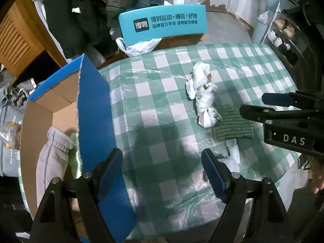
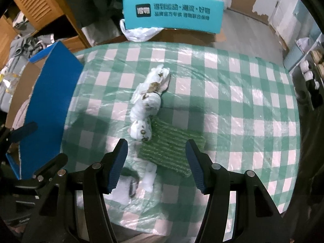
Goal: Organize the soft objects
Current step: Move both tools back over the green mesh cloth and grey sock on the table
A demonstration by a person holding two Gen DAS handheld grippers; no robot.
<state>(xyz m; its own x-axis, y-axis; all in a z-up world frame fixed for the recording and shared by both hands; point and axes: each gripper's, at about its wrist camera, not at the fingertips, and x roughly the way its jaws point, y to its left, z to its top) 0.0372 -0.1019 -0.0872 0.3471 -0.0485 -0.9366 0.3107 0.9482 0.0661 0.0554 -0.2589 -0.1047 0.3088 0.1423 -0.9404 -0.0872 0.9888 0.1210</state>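
Both claws wide, holding nothing: left gripper (image 1: 162, 172) beside the blue cardboard box (image 1: 93, 109), which holds a grey mitten (image 1: 52, 154). Right gripper (image 2: 157, 164) above the green knit cloth (image 2: 172, 149); white patterned bundle (image 2: 145, 109) touches the cloth on the checkered table (image 2: 243, 101).

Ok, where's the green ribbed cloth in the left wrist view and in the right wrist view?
Left wrist: the green ribbed cloth lies right of centre on the checked tablecloth, just left of the right gripper.
Right wrist: it sits low centre, between the fingers and beyond their tips.
Shared landmark: the white patterned bundle overlaps the cloth's corner.
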